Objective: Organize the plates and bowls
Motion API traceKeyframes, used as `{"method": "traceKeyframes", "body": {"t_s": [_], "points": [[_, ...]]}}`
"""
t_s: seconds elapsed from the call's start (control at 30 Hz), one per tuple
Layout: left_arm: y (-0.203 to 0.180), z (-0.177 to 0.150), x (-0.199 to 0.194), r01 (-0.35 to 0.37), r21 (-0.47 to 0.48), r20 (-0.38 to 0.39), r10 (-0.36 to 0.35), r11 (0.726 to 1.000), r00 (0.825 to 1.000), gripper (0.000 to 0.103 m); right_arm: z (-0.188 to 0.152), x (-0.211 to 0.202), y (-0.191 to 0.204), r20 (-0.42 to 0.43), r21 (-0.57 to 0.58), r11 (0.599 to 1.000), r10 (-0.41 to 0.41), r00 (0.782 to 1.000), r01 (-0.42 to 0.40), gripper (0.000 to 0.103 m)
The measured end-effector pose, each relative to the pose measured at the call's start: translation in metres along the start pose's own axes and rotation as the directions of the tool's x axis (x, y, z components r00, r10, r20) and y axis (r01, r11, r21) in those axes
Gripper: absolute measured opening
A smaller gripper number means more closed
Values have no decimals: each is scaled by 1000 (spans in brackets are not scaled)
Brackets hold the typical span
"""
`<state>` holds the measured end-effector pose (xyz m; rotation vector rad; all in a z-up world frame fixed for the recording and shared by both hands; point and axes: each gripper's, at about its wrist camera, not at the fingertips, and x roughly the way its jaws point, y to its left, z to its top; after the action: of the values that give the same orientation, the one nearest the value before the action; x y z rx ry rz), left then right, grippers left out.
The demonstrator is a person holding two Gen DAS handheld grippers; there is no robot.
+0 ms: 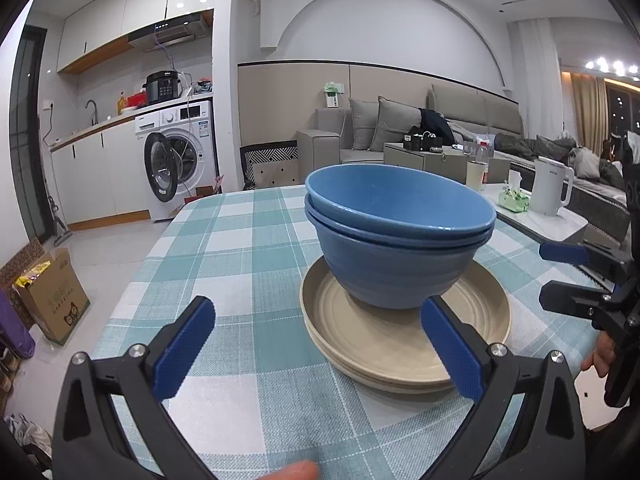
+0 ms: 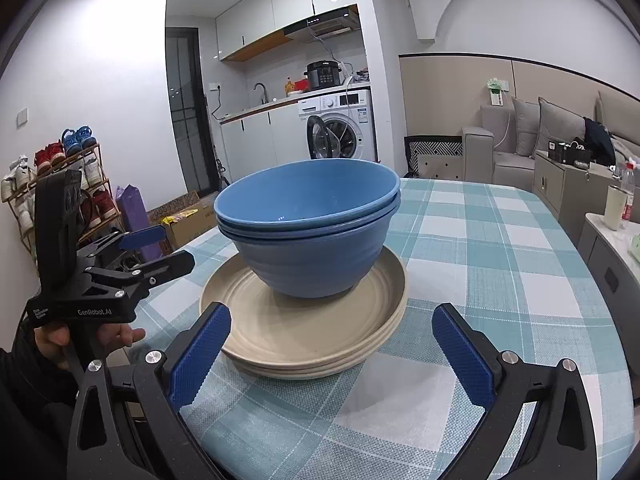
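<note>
Your left tool (image 1: 318, 348) and right tool (image 2: 330, 354) are both spread wide and grasp nothing. The blue bowls (image 1: 396, 236), nested together, sit upright on the stack of beige plates (image 1: 384, 344) on the checked table (image 1: 240, 264). Each tool hovers just beside the plates' near rim.

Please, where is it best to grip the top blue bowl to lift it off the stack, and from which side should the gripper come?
Probably at its rim. The top blue bowl sits nested in a second blue bowl, so only its thin lip is exposed. The open right gripper could come from the near side, one finger inside, one outside, above the beige plates.
</note>
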<state>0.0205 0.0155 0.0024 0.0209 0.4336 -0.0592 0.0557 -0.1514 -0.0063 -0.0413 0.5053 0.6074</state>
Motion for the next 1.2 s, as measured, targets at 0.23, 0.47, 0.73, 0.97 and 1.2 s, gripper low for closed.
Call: {"method": "traceKeyframes", "body": {"t_s": [0.23,0.47,0.73,0.97,1.2], "points": [[-5,-9,-3,14,-1,-6,-14,1000,1000,103,-4,-1,2,5,-15,1000,6,1000,-6,102],[-5,-12,-2,13,-1,-8,-13,1000,1000,103,-13,-3,2,22,-32,999,-4,1000,5,102],[-3,-14,0,12,-14,-14,-13,1000,1000,103,-14,-4,3,33,-32,999,2,999,0,102],[-1,-16,1,16,-18,-19,-16,1000,1000,103,-15,-1,5,24,-41,999,7,1000,-6,102],[-1,-16,2,13,-19,-20,-13,1000,1000,103,-17,1,9,19,-51,999,9,1000,-8,102]]}}
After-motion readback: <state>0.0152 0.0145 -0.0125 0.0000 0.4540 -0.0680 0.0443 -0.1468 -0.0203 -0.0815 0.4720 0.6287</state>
